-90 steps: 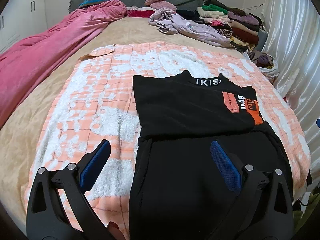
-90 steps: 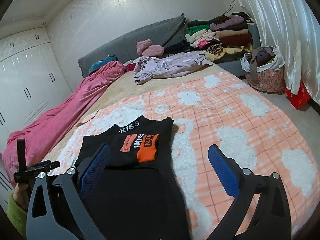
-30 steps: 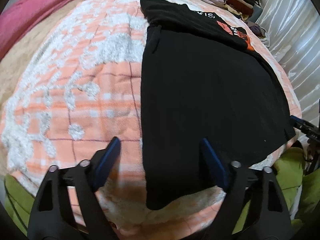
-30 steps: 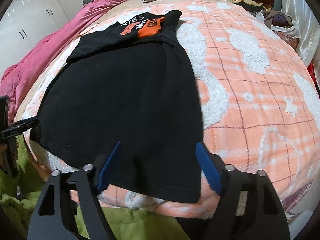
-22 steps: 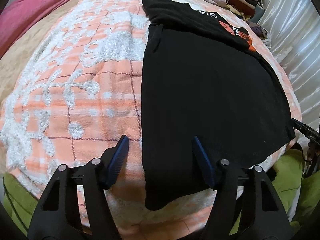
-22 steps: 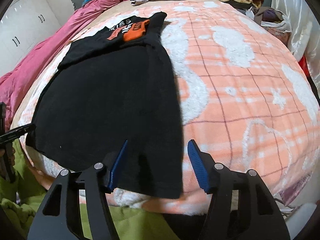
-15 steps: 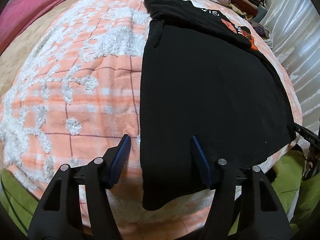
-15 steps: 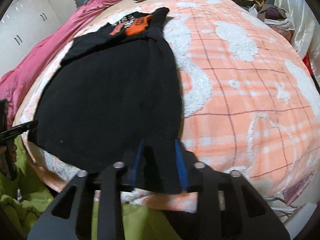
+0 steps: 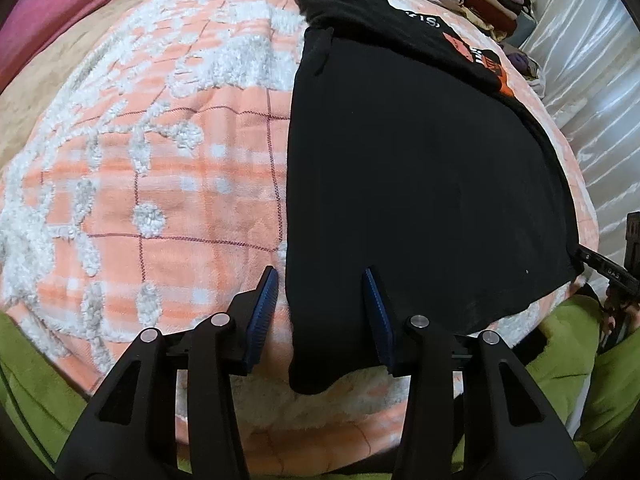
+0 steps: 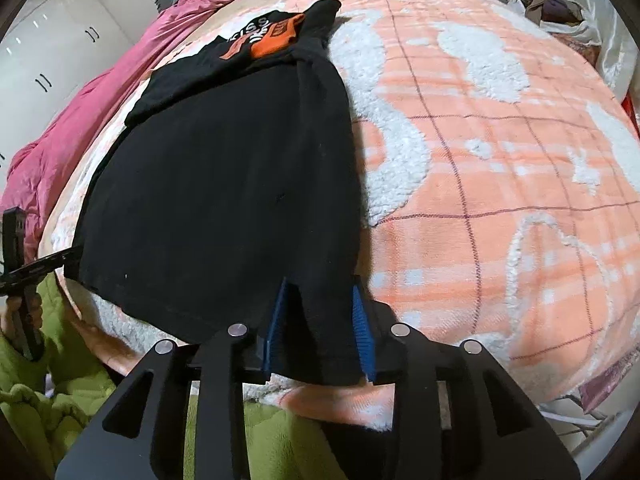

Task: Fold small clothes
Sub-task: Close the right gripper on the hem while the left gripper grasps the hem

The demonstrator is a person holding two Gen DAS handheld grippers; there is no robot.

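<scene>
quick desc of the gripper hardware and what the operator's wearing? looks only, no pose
Both the left gripper and right gripper are matte black plastic with triangular cut-outs, silver pivot bolts and ribbed blue finger pads. No cables visible. The person wears a quilted lime-green sleeve.

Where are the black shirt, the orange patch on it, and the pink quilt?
black shirt (image 9: 420, 168): left wrist view, middle of the flat body.
orange patch (image 10: 276, 42): right wrist view, centre of the orange print near the collar.
pink quilt (image 10: 80, 120): right wrist view, bunched roll along the bed's far side.
</scene>
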